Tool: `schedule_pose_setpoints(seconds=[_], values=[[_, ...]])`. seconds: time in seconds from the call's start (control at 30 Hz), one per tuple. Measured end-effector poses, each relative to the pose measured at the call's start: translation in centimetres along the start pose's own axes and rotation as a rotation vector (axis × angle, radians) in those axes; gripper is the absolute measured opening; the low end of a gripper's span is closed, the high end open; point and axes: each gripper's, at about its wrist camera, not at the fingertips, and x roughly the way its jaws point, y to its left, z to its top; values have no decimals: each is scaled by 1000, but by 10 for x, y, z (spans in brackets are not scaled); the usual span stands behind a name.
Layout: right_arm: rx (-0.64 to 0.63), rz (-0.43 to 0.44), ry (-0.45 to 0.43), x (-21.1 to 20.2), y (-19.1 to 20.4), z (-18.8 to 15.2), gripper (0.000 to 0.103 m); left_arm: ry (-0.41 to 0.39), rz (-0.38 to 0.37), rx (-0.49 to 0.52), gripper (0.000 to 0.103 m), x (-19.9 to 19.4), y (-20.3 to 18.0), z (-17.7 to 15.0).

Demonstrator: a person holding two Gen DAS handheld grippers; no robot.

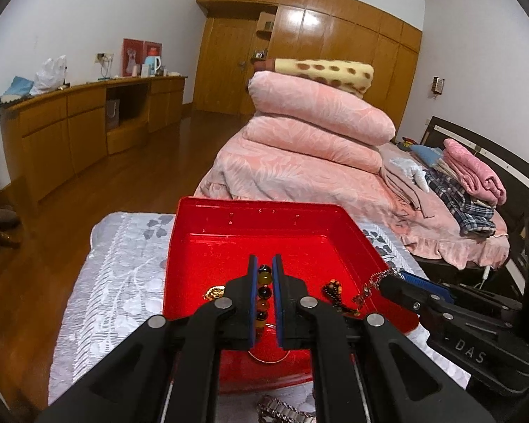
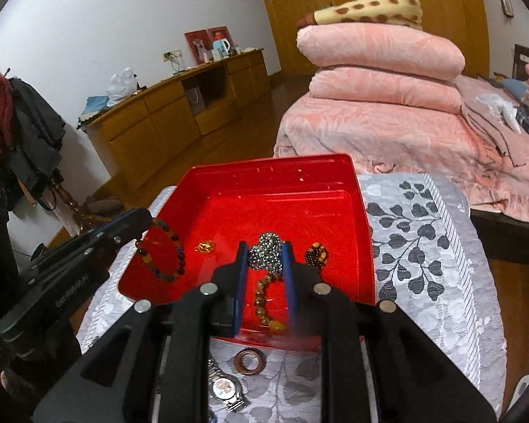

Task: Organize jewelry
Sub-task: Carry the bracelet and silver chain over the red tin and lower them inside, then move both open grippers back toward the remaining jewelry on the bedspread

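While left gripper (image 1: pixel 264 282) jaws pinch amber-and-black beaded bracelet (image 2: pixel 162 250) over red plastic tray (image 2: pixel 356 190), right gripper (image 2: pixel 264 271) jaws clamp sparkly silver chain (image 2: pixel 266 252): both limp, light; grip mid-strand.

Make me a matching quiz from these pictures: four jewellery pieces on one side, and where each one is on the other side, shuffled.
1. multicoloured bead bracelet
2. sparkly silver bead chain
3. copper-coloured flat ring
4. small gold charm

A. gripped by the right tongs
B. lying loose inside the red plastic tray
C. gripped by the left tongs
D. on the grey leaf-patterned cloth, outside the tray

Pairs: 1-C, 2-A, 3-D, 4-B.
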Motion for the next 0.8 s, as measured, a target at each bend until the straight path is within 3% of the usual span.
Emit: schedule_pose_setpoints(seconds=[0.13,0.17,0.27,0.47,0.53,0.7,0.77,0.8], values=[[3,-23,9,8,-2,-2,27,38,-1,3,11,12,2,-3],[6,-26,8,8,-3,-2,33,41,2,-3,18,12,3,-4],[10,-40,-7,1,-6,-4,35,33,8,-9,34,6,8,-5],[-2,-74,-40,-22,-8,-25,50,1,34,7,59,-24,16,-16],[-10,-73,-43,-31,-7,-37,53,-2,43,33,62,-38,17,-24],[-34,-84,-39,-48,-1,-73,73,5,76,71,80,-67,24,-48],[-38,-87,-25,-51,2,-86,89,17,86,81,84,-75,29,-59],[-37,-93,-17,-52,3,-92,91,22,100,81,87,-79,31,-65]])
